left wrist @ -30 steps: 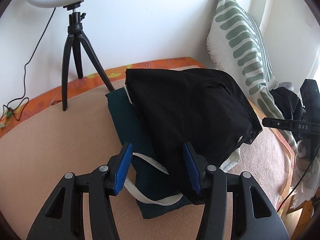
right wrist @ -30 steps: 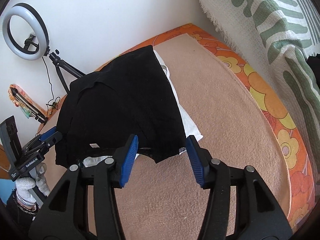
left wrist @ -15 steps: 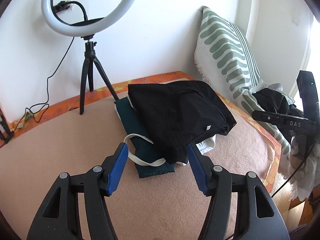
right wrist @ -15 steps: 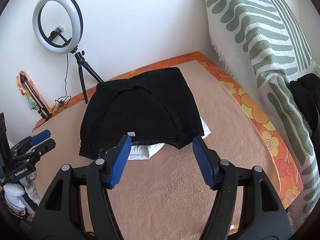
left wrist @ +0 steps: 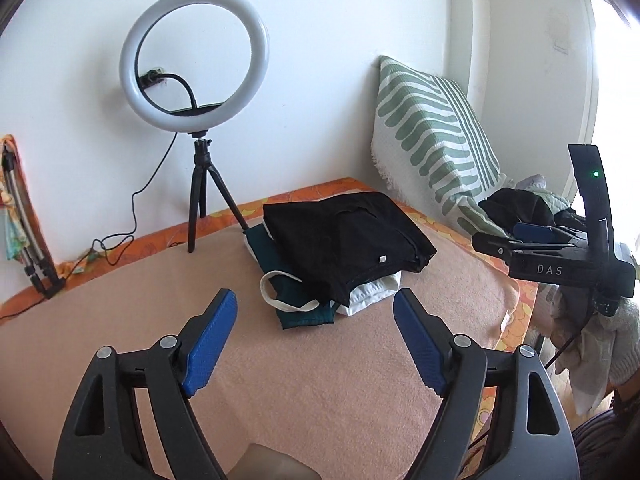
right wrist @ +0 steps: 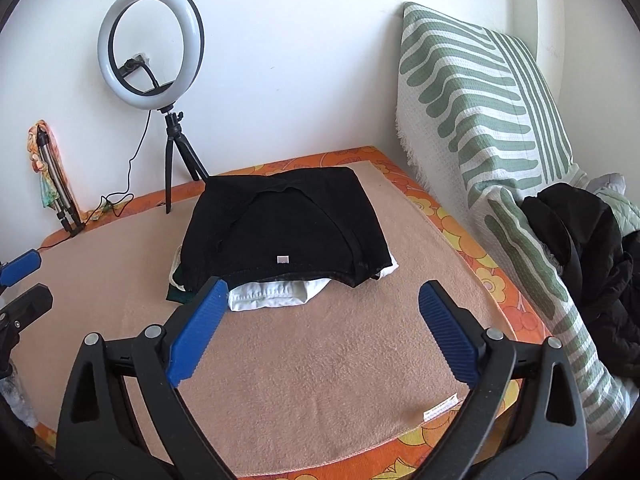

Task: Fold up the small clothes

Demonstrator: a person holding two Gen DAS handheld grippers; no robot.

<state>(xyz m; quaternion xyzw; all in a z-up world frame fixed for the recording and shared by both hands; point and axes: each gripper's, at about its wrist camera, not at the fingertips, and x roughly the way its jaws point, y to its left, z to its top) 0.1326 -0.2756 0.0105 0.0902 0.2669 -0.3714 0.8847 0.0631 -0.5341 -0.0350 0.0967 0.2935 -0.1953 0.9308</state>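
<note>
A folded black garment (left wrist: 352, 240) (right wrist: 284, 224) tops a small stack on the tan blanket (left wrist: 280, 380) (right wrist: 340, 344). Under it lie a white piece (left wrist: 372, 294) (right wrist: 276, 294) and a dark teal piece (left wrist: 298, 300) with a cream strap loop (left wrist: 276, 286). My left gripper (left wrist: 315, 302) hangs well back from the stack, jaws still opening, nothing between them. My right gripper (right wrist: 323, 290) is also pulled back, jaws opening wide and empty; its left finger (right wrist: 200, 320) overlaps the stack's near edge in the right wrist view. The right gripper (left wrist: 532, 234) also shows at the right of the left wrist view.
A ring light on a black tripod (left wrist: 200, 196) (right wrist: 172, 152) stands at the back by the wall, its cable trailing left. A green-striped pillow (left wrist: 432, 140) (right wrist: 480, 120) leans at the right, with dark clothes (right wrist: 592, 264) heaped beside it. The orange floral bed edge (right wrist: 440, 432) runs along the front.
Both grippers let go of the black garment, opened wider and drew back and up from the stack. The garment now lies flat on the pile.
</note>
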